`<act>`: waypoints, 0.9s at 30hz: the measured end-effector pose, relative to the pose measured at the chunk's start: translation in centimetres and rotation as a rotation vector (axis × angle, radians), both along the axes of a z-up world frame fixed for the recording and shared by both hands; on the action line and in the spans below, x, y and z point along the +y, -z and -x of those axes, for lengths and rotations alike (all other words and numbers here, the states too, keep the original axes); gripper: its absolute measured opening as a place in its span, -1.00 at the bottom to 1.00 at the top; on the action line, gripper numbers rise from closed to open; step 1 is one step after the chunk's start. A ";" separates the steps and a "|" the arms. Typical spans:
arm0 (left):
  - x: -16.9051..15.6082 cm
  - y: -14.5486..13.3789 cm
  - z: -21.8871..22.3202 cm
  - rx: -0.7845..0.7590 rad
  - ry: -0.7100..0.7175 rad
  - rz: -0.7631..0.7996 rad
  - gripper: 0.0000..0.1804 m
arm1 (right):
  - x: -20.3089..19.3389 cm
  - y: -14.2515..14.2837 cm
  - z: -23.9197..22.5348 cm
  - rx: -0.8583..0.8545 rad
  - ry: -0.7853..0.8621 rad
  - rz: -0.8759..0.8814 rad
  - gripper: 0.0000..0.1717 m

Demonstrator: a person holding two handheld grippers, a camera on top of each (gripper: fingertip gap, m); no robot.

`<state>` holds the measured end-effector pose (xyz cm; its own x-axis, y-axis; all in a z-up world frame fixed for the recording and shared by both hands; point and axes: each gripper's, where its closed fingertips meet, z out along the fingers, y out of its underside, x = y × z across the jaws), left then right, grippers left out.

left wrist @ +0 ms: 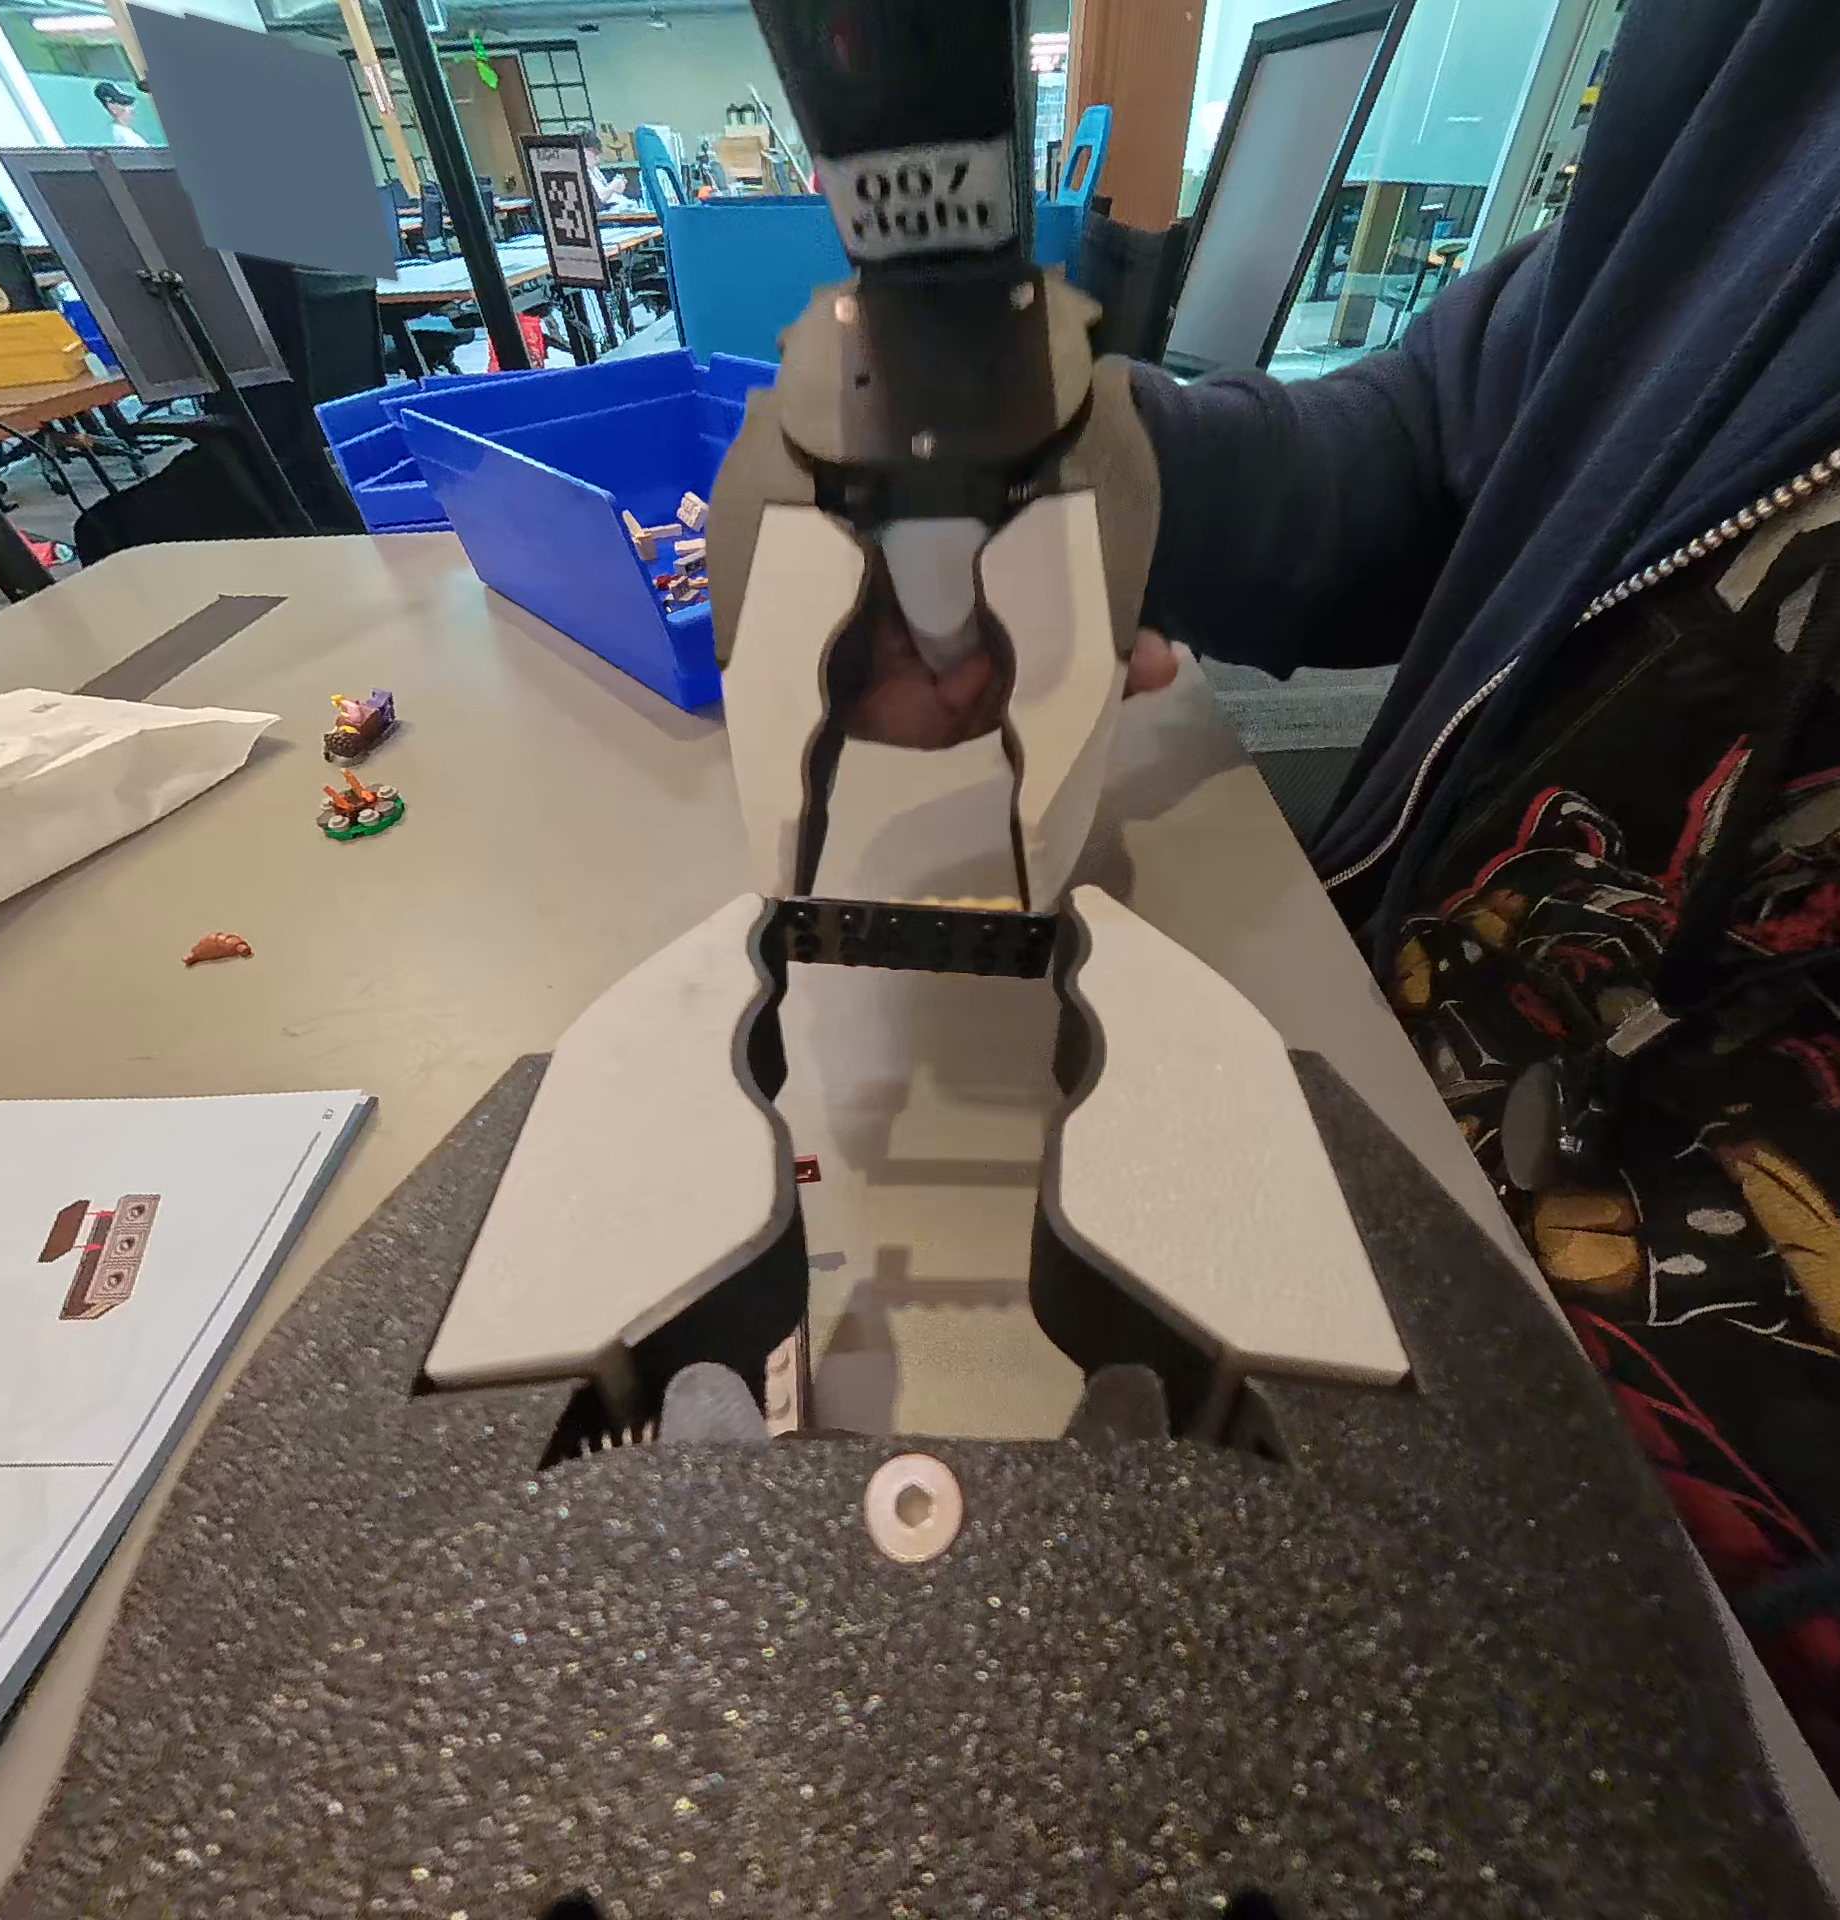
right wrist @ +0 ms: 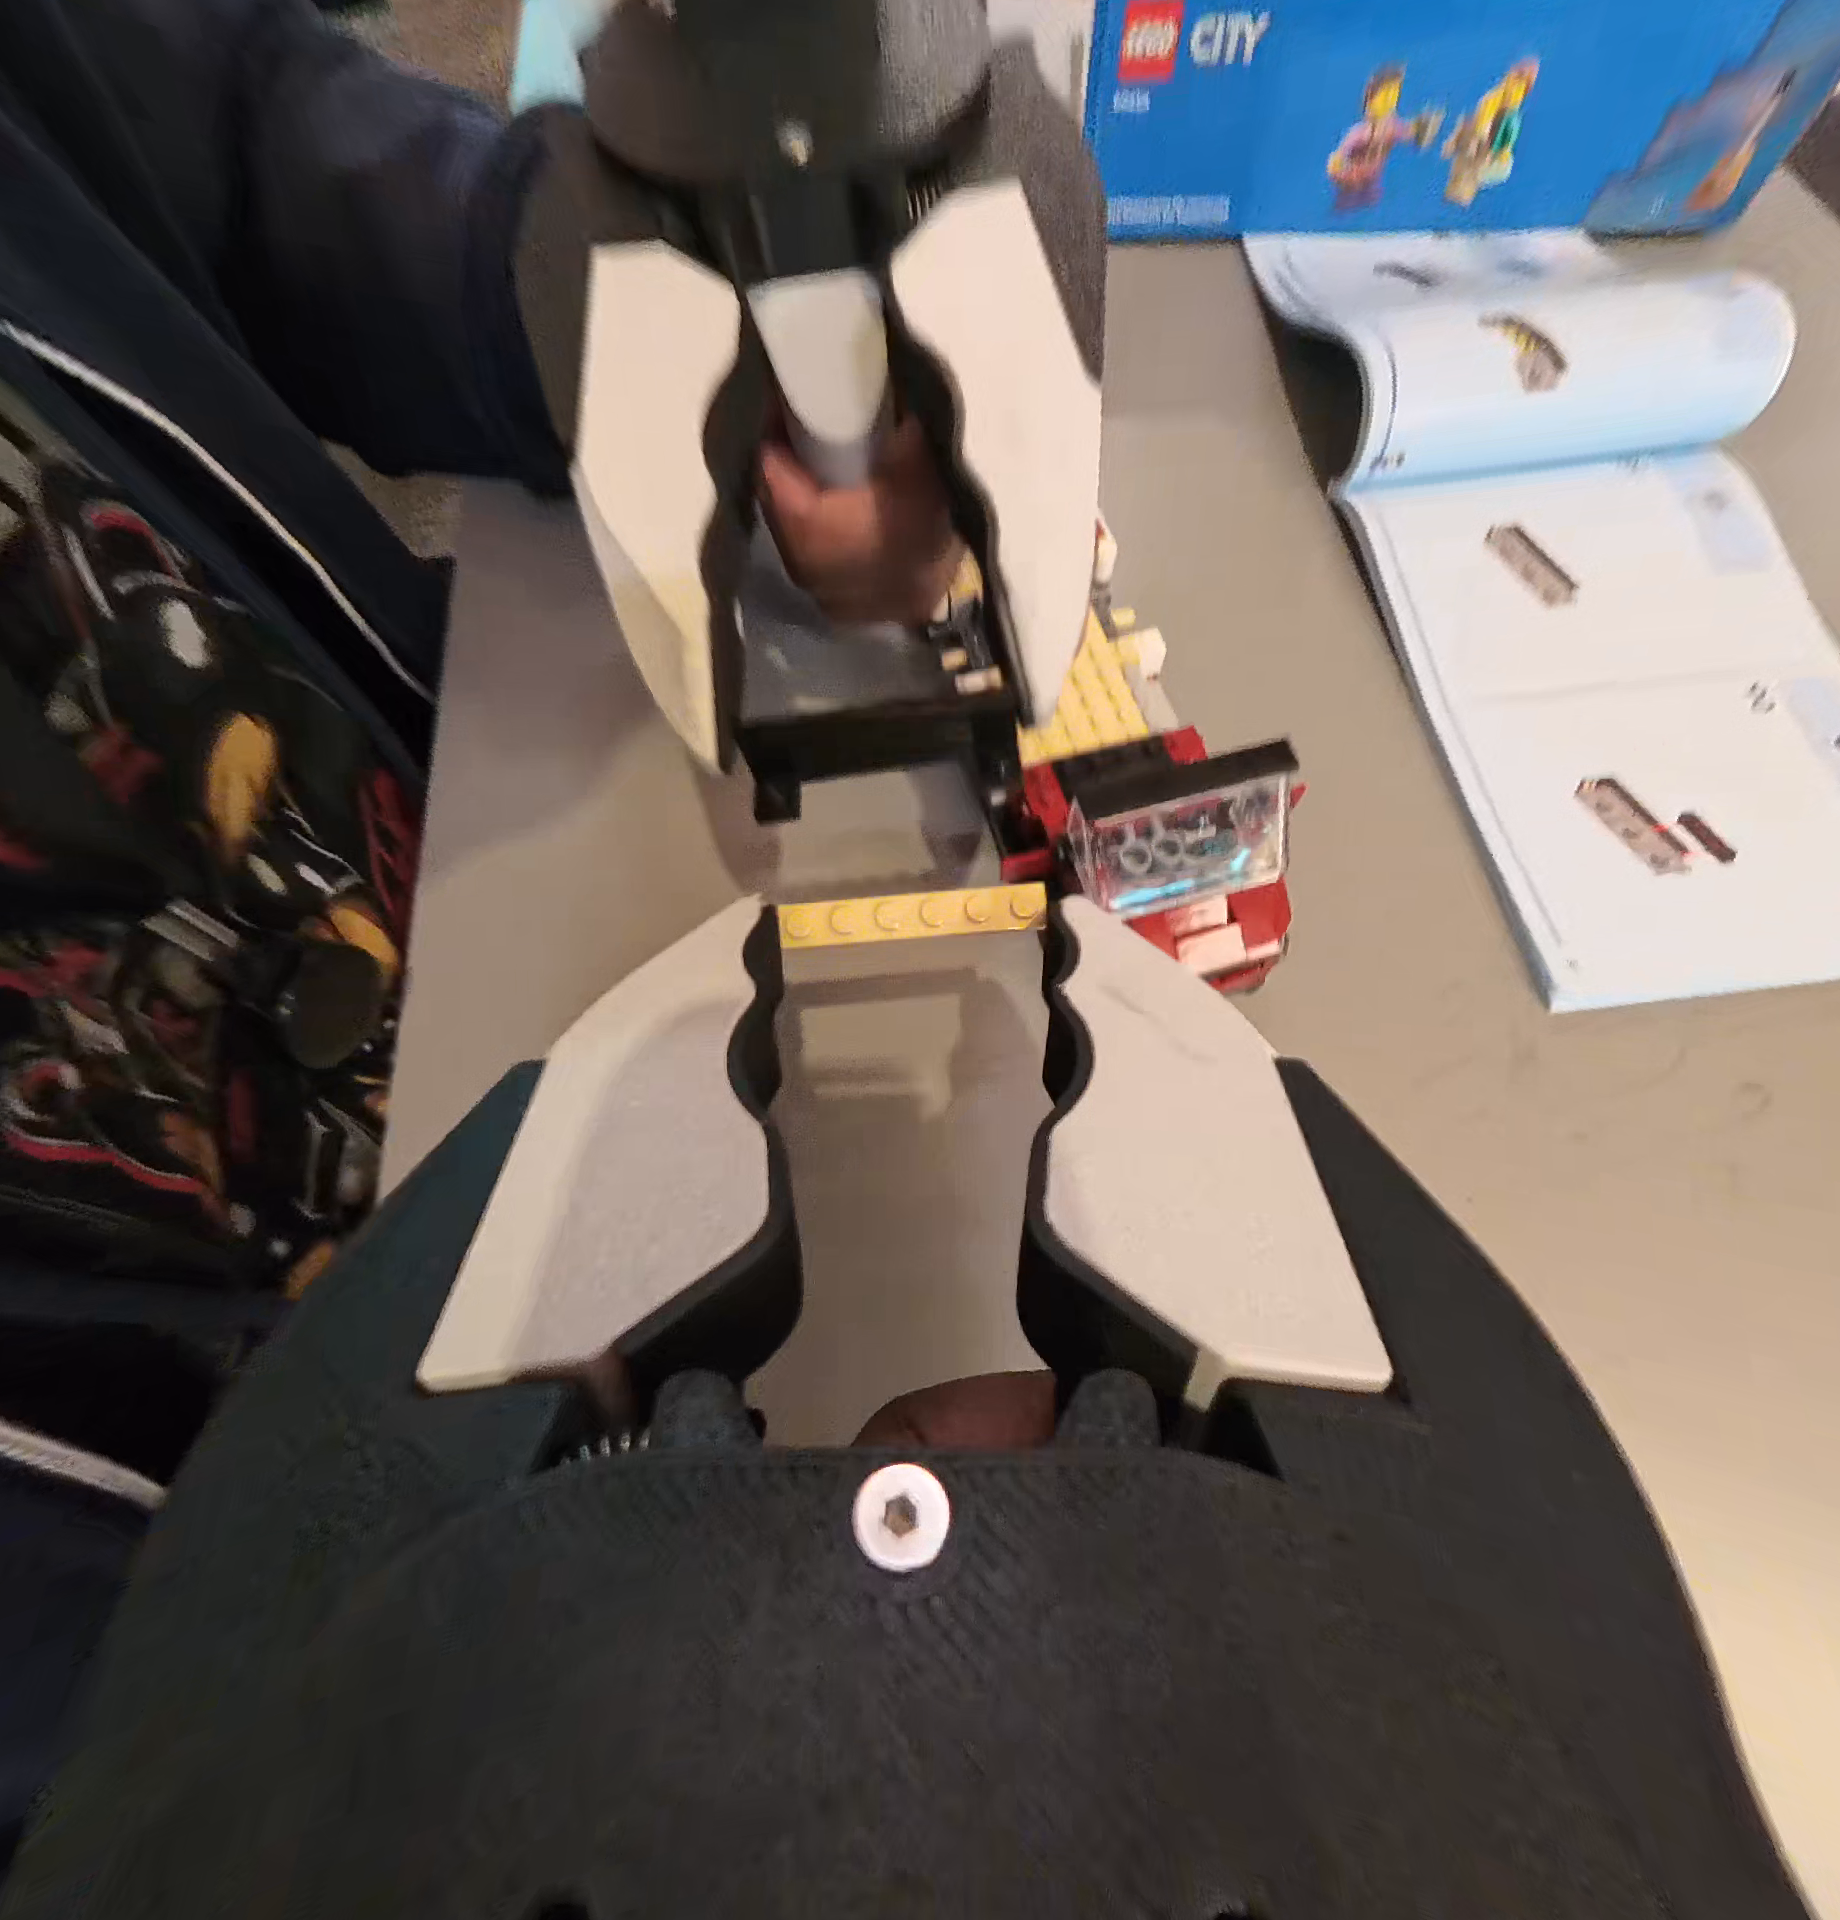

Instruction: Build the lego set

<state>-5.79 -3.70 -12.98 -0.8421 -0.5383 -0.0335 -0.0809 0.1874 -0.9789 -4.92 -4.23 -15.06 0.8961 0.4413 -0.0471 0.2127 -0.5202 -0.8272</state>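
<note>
the left claw point(left wrist: 913, 935) is clamped on a black studded piece point(left wrist: 916, 938), which spans the gap between its two fingertips with each end against a pad; from the other side this piece shows as the black end frame point(right wrist: 864, 727) of a larger brick build. the right claw point(right wrist: 911, 920) grips a yellow studded plate point(right wrist: 911, 914) lengthwise, its ends pressed against both pads, and a thin yellow edge point(left wrist: 957, 902) of it peeks just behind the black piece in the left wrist view. the two claws face each other tip to tip above the grey table point(left wrist: 480, 987), so the yellow plate sits just beside the black frame; whether they touch cannot be told. the build runs on past the frame with a tan studded deck point(right wrist: 1092, 686), red parts point(right wrist: 1238, 925) and a clear windscreen piece point(right wrist: 1176, 831) under a black plate. to the right lie an open instruction booklet point(right wrist: 1622, 665) and a blue toy box point(right wrist: 1415, 114). on the other side of the table are a blue bin point(left wrist: 563, 520) with loose bricks, a white paper bag point(left wrist: 74, 769), two small brick models point(left wrist: 360, 758), a brown croissant piece point(left wrist: 218, 948) and another booklet point(left wrist: 116, 1299). a person in a dark zip hoodie point(left wrist: 1622, 520) stands close by the table edge.
</note>
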 end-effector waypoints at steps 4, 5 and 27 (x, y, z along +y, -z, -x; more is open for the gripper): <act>-0.1 0.0 0.1 -0.009 0.002 -0.010 -0.45 | 0.5 -1.8 0.5 -0.008 -0.004 -0.024 -0.44; -0.1 0.0 0.1 -0.009 0.000 -0.008 -0.45 | 0.5 -2.0 0.6 -0.021 -0.007 -0.025 -0.44; 0.0 -0.6 0.1 0.016 0.012 0.064 -0.45 | 1.4 -1.9 1.3 -0.078 -0.022 0.011 -0.44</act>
